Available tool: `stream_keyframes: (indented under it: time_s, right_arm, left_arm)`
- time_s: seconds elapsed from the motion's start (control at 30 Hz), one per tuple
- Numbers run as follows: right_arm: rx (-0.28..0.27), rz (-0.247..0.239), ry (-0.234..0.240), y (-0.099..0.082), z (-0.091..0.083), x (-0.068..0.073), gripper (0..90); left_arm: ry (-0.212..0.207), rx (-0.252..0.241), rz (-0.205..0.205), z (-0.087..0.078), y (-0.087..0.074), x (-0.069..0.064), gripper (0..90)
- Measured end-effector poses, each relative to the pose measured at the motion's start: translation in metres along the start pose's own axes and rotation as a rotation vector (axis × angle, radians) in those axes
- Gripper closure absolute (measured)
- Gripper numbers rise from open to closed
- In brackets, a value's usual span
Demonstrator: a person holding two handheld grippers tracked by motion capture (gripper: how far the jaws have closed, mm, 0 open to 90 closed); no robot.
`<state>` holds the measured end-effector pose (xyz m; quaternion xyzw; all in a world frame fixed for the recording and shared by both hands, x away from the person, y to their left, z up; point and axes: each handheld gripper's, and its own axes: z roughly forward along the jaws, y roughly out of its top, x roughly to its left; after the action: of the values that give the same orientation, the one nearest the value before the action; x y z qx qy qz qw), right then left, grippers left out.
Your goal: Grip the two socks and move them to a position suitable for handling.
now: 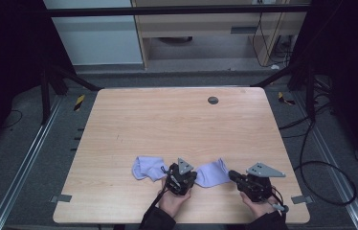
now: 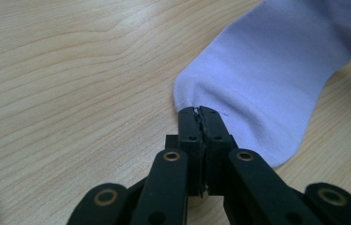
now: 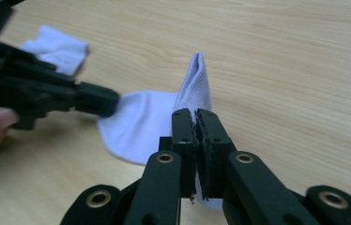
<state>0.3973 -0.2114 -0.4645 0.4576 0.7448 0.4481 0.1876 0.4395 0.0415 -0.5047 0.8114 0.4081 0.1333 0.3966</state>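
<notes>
Two lavender socks lie near the front edge of the wooden table (image 1: 177, 120). One sock (image 1: 211, 173) stretches between my grippers. My left gripper (image 1: 195, 176) (image 2: 198, 112) is shut on the rounded end of this sock (image 2: 267, 70). My right gripper (image 1: 231, 175) (image 3: 196, 115) is shut on its other edge, and the pinched fabric stands up in a ridge on the sock (image 3: 141, 122). The left gripper (image 3: 110, 103) reaches in from the left of the right gripper view. The second sock (image 1: 147, 167) (image 3: 56, 44) lies crumpled left of the left hand.
A round grey grommet (image 1: 213, 100) sits in the tabletop near the back edge. Metal brackets (image 1: 61, 198) stick out at the table's front corners. Cables (image 1: 320, 167) trail over the floor to the right, and black frame legs stand at both back corners.
</notes>
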Motion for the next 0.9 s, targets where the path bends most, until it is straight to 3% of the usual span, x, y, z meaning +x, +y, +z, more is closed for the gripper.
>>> stream_keyframes:
  time_s: [0.4,0.57,0.7,0.9]
  right_arm:
    - [0.050,0.020,-0.135,0.002,0.017,-0.028,85.3]
    - [0.049,0.005,-0.200,0.000,0.015,-0.036,75.3]
    - [0.028,0.004,-0.205,0.000,0.009,-0.042,72.1]
    - [0.110,0.014,-0.177,-0.005,0.021,-0.048,69.5]
  left_arm:
    - [0.004,-0.003,-0.001,0.000,0.000,0.000,87.5]
    - [0.010,-0.012,-0.020,-0.002,0.000,0.001,78.3]
    - [0.015,-0.020,-0.023,-0.005,-0.002,0.003,73.4]
    - [0.003,-0.017,-0.047,-0.004,-0.003,0.006,73.7]
